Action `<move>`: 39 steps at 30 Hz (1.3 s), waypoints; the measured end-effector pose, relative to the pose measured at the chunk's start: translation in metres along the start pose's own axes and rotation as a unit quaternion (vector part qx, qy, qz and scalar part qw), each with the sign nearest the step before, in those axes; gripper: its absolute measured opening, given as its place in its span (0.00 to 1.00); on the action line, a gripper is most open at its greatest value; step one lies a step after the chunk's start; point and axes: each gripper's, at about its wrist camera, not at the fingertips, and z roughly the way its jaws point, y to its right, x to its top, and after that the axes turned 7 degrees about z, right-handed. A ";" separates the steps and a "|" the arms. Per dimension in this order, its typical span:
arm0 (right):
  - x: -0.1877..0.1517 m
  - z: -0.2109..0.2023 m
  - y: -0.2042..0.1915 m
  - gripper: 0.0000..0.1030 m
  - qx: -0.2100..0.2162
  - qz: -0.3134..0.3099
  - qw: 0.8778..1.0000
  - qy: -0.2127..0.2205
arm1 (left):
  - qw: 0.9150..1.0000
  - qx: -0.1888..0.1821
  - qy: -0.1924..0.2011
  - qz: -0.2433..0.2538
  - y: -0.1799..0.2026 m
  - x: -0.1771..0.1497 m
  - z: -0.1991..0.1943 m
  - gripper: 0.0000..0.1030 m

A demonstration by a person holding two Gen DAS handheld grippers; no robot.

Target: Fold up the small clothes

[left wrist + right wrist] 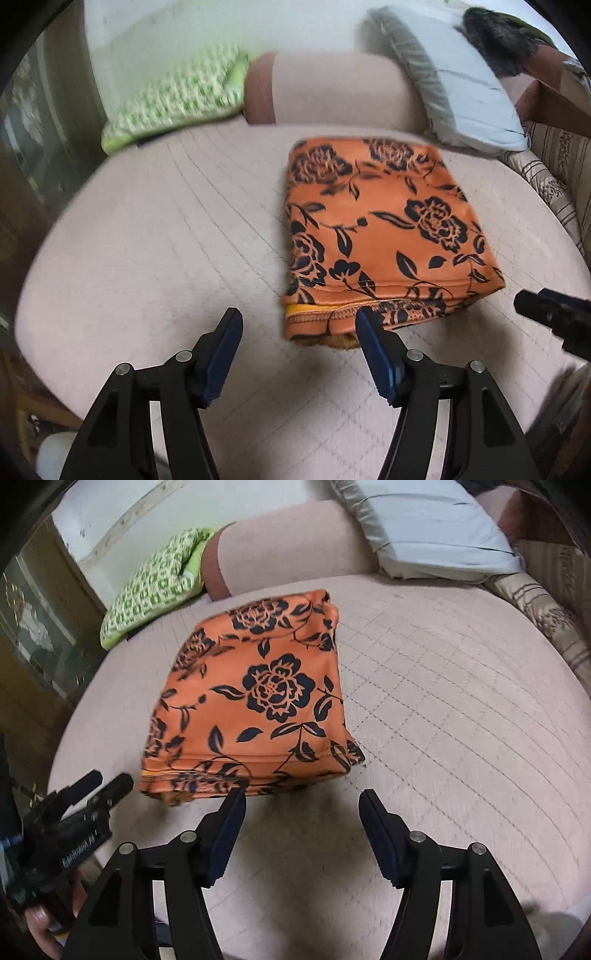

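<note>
Orange folded cloth [373, 229] is lying just ahead of our left claw [299, 325] and right claw [303, 808]; we are holding both spread apart, gripping nothing.

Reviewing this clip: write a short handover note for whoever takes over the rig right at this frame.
Left gripper: open, empty, just short of the near edge of the orange garment with black flower print.
Right gripper: open, empty, in front of the garment's near right corner.
The garment lies folded in a compact, layered rectangle on the pale pink quilted cushion, apart from the green patterned pillow and the light blue pillow.
Done: this piece looks folded and released.
Left: perhaps tidy the uneven near hem, then set it aside. No other garment to fold is in view.
</note>
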 end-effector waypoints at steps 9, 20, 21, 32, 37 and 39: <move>-0.024 -0.049 -0.017 0.66 0.003 -0.003 0.999 0.041 | 0.999 0.003 0.041 0.000 0.010 -0.025 -0.086 0.65; -0.031 -0.066 -0.020 0.67 -0.006 -0.002 0.998 0.064 | 0.999 -0.003 0.035 -0.022 -0.003 -0.034 -0.099 0.70; -0.032 -0.067 -0.021 0.67 -0.004 -0.004 0.998 0.064 | 0.999 -0.004 0.036 -0.022 -0.005 -0.032 -0.098 0.70; -0.038 -0.079 -0.033 0.67 -0.018 -0.024 0.996 0.080 | 0.999 -0.007 0.042 -0.023 -0.010 -0.030 -0.104 0.70; -0.037 -0.081 -0.034 0.67 -0.017 -0.027 0.996 0.084 | 0.999 -0.011 0.041 -0.020 -0.008 -0.030 -0.103 0.70; -0.036 -0.081 -0.035 0.67 -0.018 -0.029 0.996 0.085 | 0.999 -0.012 0.041 -0.021 -0.007 -0.030 -0.103 0.70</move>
